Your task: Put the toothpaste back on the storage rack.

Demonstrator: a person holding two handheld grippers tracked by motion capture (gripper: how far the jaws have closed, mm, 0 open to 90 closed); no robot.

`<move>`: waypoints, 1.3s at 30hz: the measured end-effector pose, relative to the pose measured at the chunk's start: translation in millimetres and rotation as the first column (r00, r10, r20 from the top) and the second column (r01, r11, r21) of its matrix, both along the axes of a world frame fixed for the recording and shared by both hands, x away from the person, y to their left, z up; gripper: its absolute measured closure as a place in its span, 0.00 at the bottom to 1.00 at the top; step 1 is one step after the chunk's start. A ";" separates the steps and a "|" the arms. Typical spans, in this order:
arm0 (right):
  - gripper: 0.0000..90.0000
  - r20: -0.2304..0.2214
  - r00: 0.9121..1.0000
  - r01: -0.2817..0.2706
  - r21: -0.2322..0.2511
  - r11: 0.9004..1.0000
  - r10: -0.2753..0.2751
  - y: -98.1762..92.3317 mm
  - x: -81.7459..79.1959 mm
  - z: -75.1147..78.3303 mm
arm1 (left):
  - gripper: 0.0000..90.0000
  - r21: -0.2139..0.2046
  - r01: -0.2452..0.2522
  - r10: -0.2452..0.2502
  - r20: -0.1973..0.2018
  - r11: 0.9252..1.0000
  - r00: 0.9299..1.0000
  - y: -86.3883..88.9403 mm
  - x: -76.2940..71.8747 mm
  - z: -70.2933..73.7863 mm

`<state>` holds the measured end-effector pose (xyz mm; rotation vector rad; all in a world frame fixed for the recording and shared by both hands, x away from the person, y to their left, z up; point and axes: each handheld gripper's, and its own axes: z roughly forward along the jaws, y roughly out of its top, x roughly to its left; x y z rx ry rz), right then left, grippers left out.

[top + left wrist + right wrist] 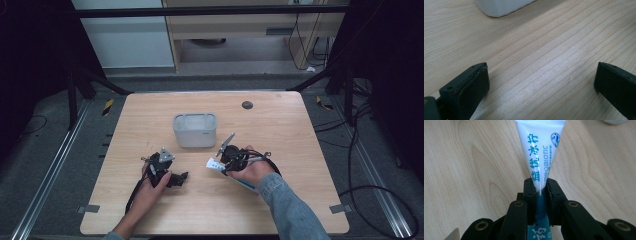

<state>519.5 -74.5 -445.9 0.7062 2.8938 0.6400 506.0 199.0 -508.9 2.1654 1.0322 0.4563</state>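
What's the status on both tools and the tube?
Left tool open, low over the wooden table. Right tool shut on white squeeze tube with blue print. Grey plastic tub beyond, path clear.

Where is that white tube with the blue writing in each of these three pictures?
High view: the tube lies right of centre, clamped in the right tongs.
Left gripper view: not in it.
Right gripper view: the tube rises from the tongs, top centre.
Shared landmark: the white container, also.
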 end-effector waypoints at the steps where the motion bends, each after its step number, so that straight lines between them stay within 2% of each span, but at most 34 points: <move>1: 0.89 0.010 1.000 0.007 -0.005 1.000 -0.007 -2.9 0.5 5.4 | 0.00 0.000 0.000 0.000 0.000 1.000 1.000 0.0 0.0 0.0; 9: 0.89 0.049 0.998 0.049 -0.005 0.999 -0.049 -18.8 4.6 20.4 | 0.00 0.000 -0.001 0.001 0.000 1.000 1.000 0.0 0.0 0.0; 15: 0.89 0.057 0.993 0.102 0.028 0.994 -0.103 -31.4 7.1 30.8 | 0.00 0.000 -0.001 0.001 0.000 1.000 1.000 0.0 0.0 0.0; 20: 0.89 0.097 0.983 0.150 0.074 0.986 -0.156 -46.2 9.9 43.8 | 0.00 0.000 -0.001 0.001 0.000 1.000 1.000 0.0 0.0 0.0; 27: 0.89 0.129 0.975 0.166 0.102 0.981 -0.179 -55.1 11.8 58.1 | 0.00 0.000 -0.001 0.001 0.000 1.000 1.000 0.0 0.0 0.0; 28: 0.89 0.141 0.971 0.179 0.112 0.977 -0.194 -57.5 12.4 63.1 | 0.00 0.000 0.000 0.000 0.000 1.000 1.000 0.0 0.0 0.0; 31: 0.89 0.153 0.967 0.186 0.128 0.974 -0.204 -60.1 13.3 67.4 | 0.00 0.000 -0.001 0.001 0.000 1.000 1.000 0.0 0.0 0.0; 33: 0.89 0.167 0.960 0.201 0.155 0.967 -0.226 -63.1 13.5 72.3 | 0.00 0.000 -0.001 0.001 0.000 1.000 1.000 -0.1 -0.1 0.0; 38: 0.89 0.183 0.952 0.215 0.171 0.962 -0.245 -65.8 14.3 76.2 | 0.00 0.000 -0.001 0.001 0.000 1.000 1.000 0.0 0.0 0.0; 39: 0.89 0.191 0.948 0.222 0.181 0.958 -0.256 -66.9 14.7 77.9 | 0.00 0.000 -0.001 0.001 0.000 1.000 1.000 0.0 -0.1 0.0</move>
